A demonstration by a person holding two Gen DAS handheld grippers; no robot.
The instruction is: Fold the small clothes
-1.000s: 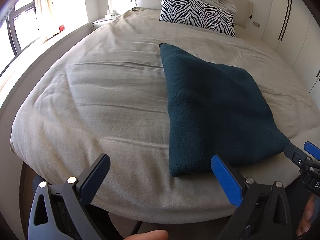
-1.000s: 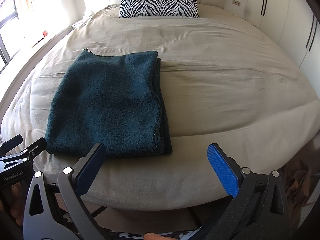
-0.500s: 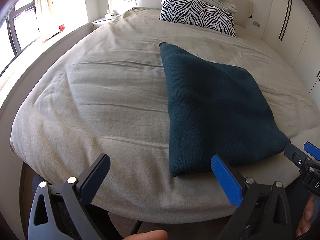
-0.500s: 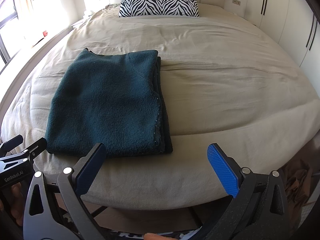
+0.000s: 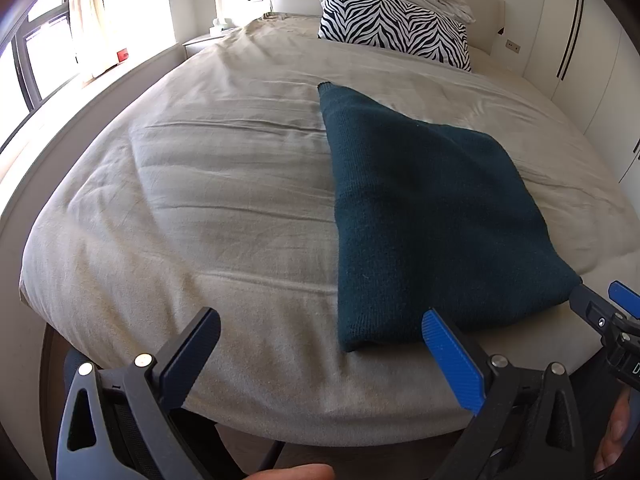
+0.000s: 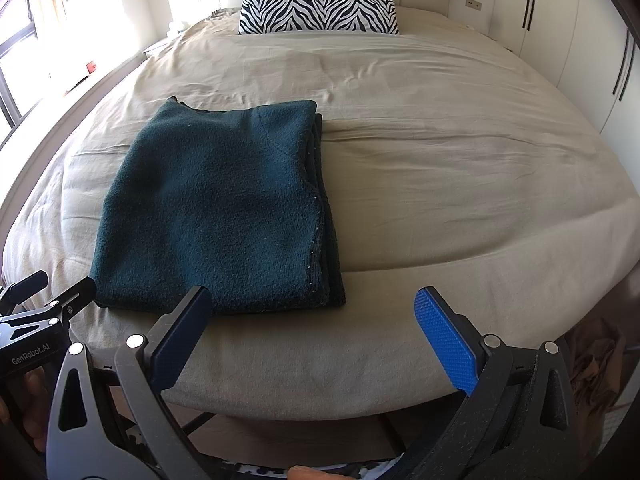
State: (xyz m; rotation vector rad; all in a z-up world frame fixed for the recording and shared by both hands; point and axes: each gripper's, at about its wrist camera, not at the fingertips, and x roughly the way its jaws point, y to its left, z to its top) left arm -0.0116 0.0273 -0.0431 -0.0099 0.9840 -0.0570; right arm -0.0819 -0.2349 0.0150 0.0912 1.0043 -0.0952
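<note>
A dark green sweater [image 6: 216, 216] lies folded into a neat rectangle on the bed [image 6: 440, 168], close to its near edge — layered edges stacked along its right side. The left gripper [image 5: 320, 344] hangs above the bed's edge, jaws wide apart and holding nothing; the sweater's near corner sits just beyond its right finger. The right gripper [image 6: 312, 320] is likewise spread and empty, the sweater ahead to its left. A zebra pillow [image 6: 318, 6] rests at the headboard.
</note>
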